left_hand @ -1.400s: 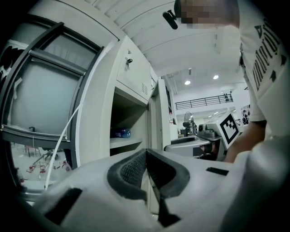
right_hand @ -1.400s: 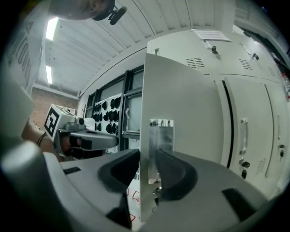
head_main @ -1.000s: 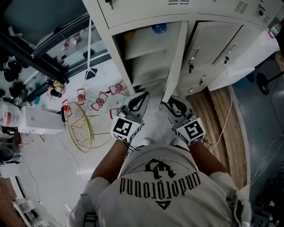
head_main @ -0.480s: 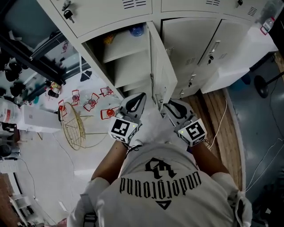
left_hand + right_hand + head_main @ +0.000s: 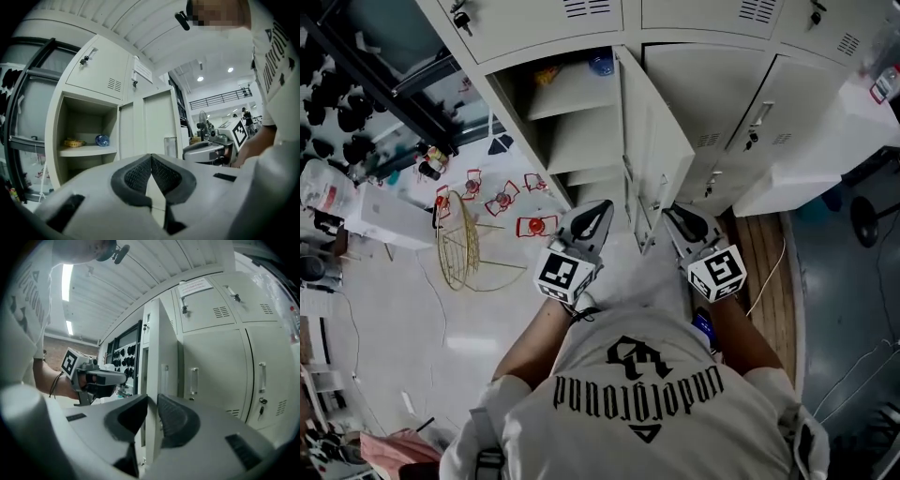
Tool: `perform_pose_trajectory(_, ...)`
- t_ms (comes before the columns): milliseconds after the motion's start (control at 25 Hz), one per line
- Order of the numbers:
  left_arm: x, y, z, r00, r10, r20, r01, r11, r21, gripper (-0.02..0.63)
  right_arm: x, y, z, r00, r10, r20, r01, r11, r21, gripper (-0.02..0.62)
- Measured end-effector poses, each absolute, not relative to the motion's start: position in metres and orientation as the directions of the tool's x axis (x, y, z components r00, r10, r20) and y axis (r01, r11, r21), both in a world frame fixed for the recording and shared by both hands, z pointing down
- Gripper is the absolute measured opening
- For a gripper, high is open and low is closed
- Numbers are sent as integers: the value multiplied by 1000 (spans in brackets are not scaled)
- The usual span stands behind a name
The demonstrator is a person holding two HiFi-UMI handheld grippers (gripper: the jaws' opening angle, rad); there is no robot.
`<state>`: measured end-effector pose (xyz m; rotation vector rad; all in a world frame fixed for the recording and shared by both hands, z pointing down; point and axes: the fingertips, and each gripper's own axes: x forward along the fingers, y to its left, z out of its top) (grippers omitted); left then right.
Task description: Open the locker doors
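Note:
A row of off-white lockers [image 5: 741, 112] stands in front of me. One tall door [image 5: 654, 141] is swung out towards me, and its compartment [image 5: 572, 122] shows shelves with a blue bottle [image 5: 601, 64] and a yellow item [image 5: 546, 75]. My left gripper [image 5: 600, 206] points level at the open compartment [image 5: 86, 122], shut and holding nothing. Just right of the door's free edge is my right gripper [image 5: 673, 212]. Its jaws have just been closing and stand a narrow gap apart [image 5: 152, 399]. The door's edge [image 5: 158, 357] shows beyond that gap, untouched.
Shut locker doors with handles and keys [image 5: 215, 366] fill the right side. On the floor at left are a gold wire stand [image 5: 459, 244], small red-and-white objects [image 5: 534, 225] and a white box [image 5: 389, 220]. Wooden boards and a cable [image 5: 769, 272] lie at right.
The locker door has swung wider open. My right gripper has come off the door's edge and drawn back to its right; the left gripper has shifted too.

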<state>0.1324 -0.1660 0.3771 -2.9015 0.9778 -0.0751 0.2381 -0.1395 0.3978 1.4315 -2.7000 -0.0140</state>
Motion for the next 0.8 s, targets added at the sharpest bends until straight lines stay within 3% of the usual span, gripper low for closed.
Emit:
perform_pose_trajectory(400, 124, -152, 376, 741, -672, 22, -667, -739, -93, 8, 238, -140, 399, -614, -787, 70, -785, 617, 55, 75)
perform_pose_trajectory(600, 117, -146, 372, 725, -689, 23, -684, -723, -102, 8, 235, -132, 395, -620, -782, 70, -780, 623, 58, 176)
perform_pose_trajectory(800, 99, -144, 374, 705, -709, 28, -704, -703, -100, 8, 237, -116, 373, -601, -799, 10, -796, 600, 78, 221)
